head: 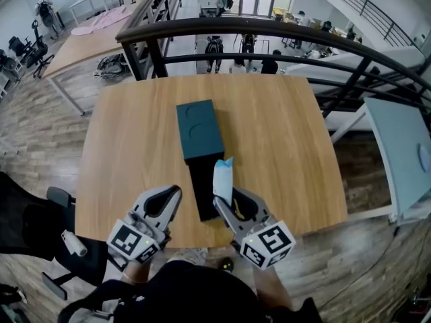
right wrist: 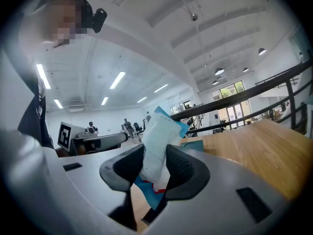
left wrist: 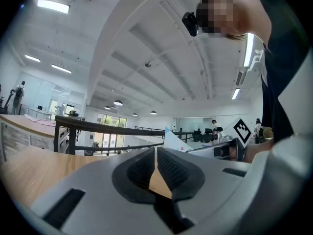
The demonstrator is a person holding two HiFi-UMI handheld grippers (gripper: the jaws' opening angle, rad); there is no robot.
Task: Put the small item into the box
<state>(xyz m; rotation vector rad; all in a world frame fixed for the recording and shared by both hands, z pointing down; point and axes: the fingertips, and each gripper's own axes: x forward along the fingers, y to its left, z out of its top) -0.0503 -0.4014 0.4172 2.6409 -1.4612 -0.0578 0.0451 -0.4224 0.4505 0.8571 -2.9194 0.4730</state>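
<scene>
Wooden worktop, head view: pale, rounded corners, with a black railing beyond its far edge.
Teal box, head view: lies at mid-worktop, long side pointing away from the person, two shallow round recesses in its top face.
Black oblong piece, head view: runs from the near end of the teal box to the near edge of the worktop, in line with the box and touching it. Whether it slides under the box cannot be told.
Left gripper, head view: over the near edge of the worktop, left of the black oblong piece.
Right gripper, head view: just right of the black oblong piece, with the white-and-blue packet standing upright out of its tips.
Left gripper view: jaws brought together with only a thin slit between them and nothing in it. The packet and the right gripper's marker cube show to the right.
Right gripper view: jaws clamped on the packet, both pads pressing its crumpled middle. White top and blue lower corner stick out, and the teal box lies beyond on the worktop, apart from the packet.
</scene>
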